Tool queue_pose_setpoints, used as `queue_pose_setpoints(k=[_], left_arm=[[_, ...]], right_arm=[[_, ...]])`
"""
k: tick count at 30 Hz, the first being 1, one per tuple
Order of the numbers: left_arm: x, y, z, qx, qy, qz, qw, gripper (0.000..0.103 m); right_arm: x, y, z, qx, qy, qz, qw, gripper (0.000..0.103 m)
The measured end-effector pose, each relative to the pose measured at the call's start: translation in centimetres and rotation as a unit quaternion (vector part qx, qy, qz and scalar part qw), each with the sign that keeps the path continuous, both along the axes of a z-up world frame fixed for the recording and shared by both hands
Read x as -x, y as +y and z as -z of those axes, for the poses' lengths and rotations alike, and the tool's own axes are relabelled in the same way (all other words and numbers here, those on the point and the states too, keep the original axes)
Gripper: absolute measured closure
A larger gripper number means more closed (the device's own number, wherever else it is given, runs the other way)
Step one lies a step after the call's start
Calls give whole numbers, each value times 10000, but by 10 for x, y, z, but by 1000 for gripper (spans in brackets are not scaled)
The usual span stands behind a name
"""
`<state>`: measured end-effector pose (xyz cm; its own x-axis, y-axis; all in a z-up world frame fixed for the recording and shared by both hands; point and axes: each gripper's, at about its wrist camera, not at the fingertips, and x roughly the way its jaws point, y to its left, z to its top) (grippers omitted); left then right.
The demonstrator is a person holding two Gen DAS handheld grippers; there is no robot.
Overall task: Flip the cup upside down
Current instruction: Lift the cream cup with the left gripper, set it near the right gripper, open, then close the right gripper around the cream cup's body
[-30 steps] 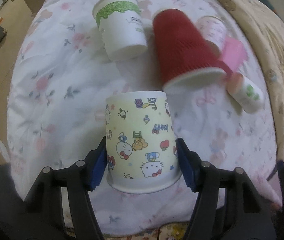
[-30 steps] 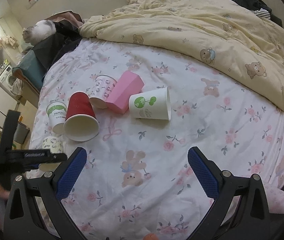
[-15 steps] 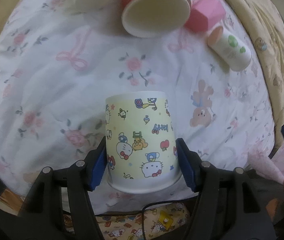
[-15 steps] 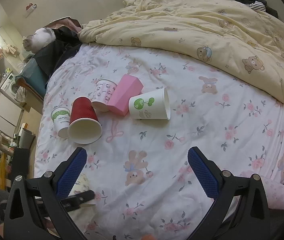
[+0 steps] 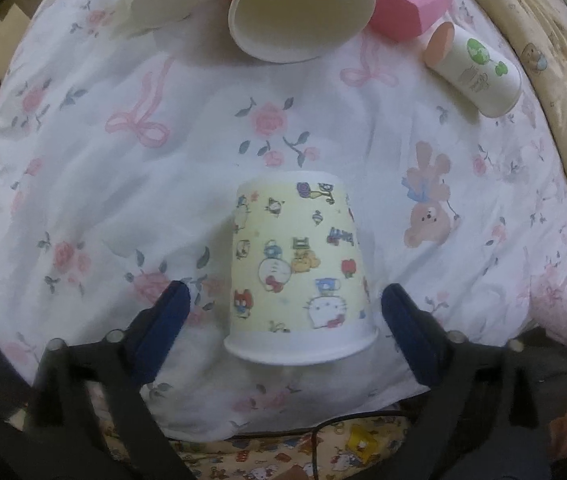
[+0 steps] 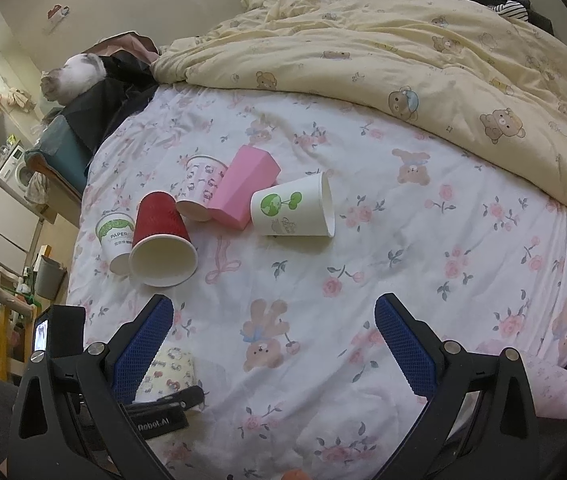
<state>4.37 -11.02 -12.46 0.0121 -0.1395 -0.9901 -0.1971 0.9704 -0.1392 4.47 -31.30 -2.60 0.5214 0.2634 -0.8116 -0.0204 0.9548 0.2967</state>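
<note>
Evidently the cartoon cup point(image 5: 299, 268) was left rim-down on the bedsheet point(image 5: 83, 184), the left gripper point(image 5: 287, 312) spread clear of it; the right gripper point(image 6: 273, 332) was held wide, empty.

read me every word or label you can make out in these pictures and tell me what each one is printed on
"PAPER": on the white cup with the green band; the smaller lines under it are too small to read.
"Robot.AI": on the black body of the left gripper; its first letter is partly hidden.
Short coloured word on the cartoon cup: too blurred to read.
Faint print under the green tree logo on the white cup: unreadable.
</note>
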Motion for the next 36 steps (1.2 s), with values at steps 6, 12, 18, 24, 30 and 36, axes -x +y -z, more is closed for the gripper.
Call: queue_pose_setpoints(k=[6,12,18,24,30,36], left_arm=[[-3,-10,-24,-39,-188,211,9996,8],[-10,-9,-76,-170,-855,457,9951,8],[1,37,-105,-276,-1400,272,9894,8],[18,89,-107,-827,-1658,92,9826,8],[24,114,-82,-648,-1579,-246,9850,8],[23,113,-87,-836,-1727,-240,9811,8]], right_arm=[[1,5,1,27,-2,-122,9999,0],[1,8,1,33,2,-153,9999,0],[3,15,2,136,14,-267,9996,0],[5,23,7,281,74,-362,9989,0],[3,32,14,360,211,-496,9979,0],[1,34,20,356,356,-506,9974,0]])
